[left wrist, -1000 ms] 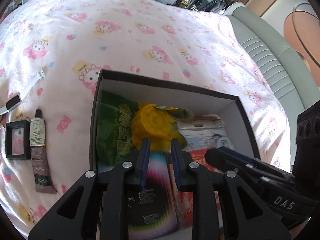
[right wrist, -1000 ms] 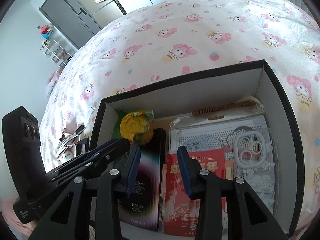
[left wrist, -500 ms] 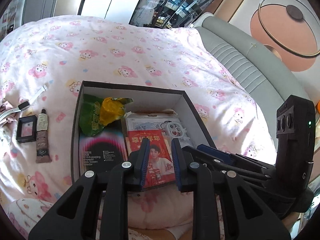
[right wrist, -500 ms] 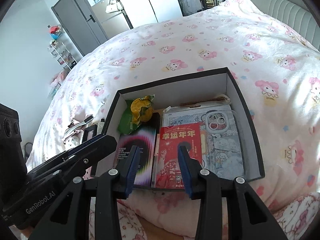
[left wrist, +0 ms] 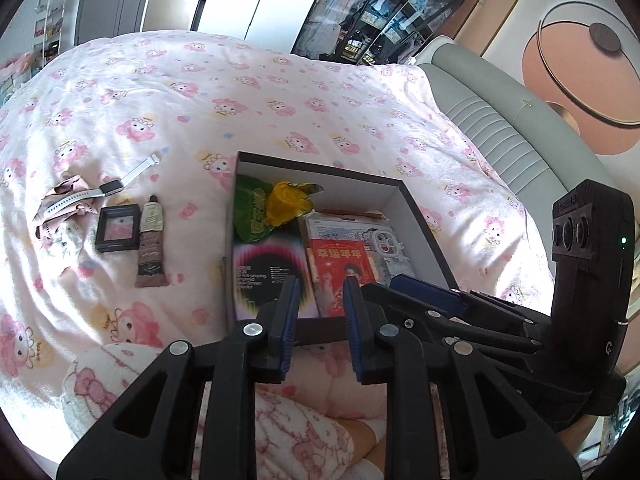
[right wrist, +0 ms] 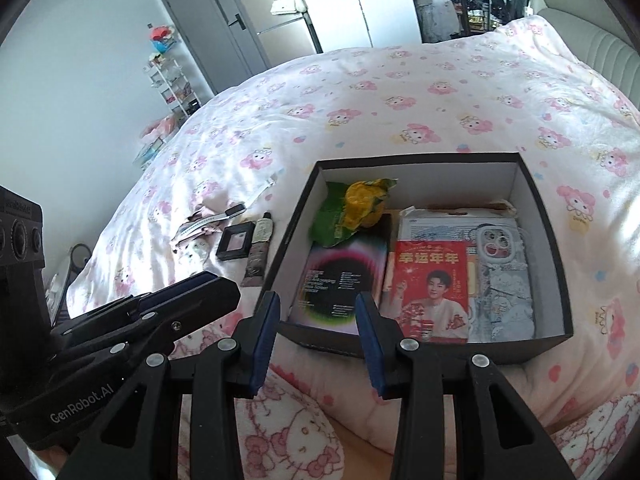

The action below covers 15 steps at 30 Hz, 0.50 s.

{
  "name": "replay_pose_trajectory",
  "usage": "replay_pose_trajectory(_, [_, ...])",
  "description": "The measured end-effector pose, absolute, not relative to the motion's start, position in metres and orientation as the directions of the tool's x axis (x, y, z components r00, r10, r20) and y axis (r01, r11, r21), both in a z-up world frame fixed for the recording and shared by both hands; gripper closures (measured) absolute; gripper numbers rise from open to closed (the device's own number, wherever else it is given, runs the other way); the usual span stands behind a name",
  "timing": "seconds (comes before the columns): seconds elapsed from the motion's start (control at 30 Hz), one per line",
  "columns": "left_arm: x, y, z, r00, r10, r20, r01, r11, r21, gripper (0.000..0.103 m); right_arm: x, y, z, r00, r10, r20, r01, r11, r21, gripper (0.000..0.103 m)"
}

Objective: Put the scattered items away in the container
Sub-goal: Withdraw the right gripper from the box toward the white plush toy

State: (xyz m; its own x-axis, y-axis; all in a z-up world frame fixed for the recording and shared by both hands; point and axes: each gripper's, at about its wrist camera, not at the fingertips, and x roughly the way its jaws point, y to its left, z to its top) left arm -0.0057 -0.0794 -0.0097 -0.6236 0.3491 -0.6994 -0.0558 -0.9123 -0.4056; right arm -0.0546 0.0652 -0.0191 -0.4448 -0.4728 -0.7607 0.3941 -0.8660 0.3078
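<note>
A bed cover (left wrist: 248, 92) with pink cartoon prints carries a black box (right wrist: 548, 264) with white inner walls, and in it lie a dark rainbow-printed packet (right wrist: 340, 284), a red card (right wrist: 432, 288), a phone case (right wrist: 498, 242) and a green and yellow snack bag (right wrist: 352, 208). On the cover to the left of the box, outside it, lie a brown tube (left wrist: 151, 248) just beside a small black square case (left wrist: 118, 228), and past them a white watch (left wrist: 86, 196) on a crumpled pink cloth (left wrist: 60, 216). The left gripper (left wrist: 319, 312) and the right gripper (right wrist: 316, 328) both hang above the near edge of the box with their jaws apart and nothing between them, the left one narrower than the right.
</note>
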Motion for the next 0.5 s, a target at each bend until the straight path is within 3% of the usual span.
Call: replay_pose_trajectory(0.5, [0.023, -0.217, -0.049, -0.648, 0.215, -0.73, 0.224, -0.863, -0.454, 0.078, -0.068, -0.076, -0.051, -0.23, -0.567, -0.791, 0.569, -0.738, 0.363, 0.068])
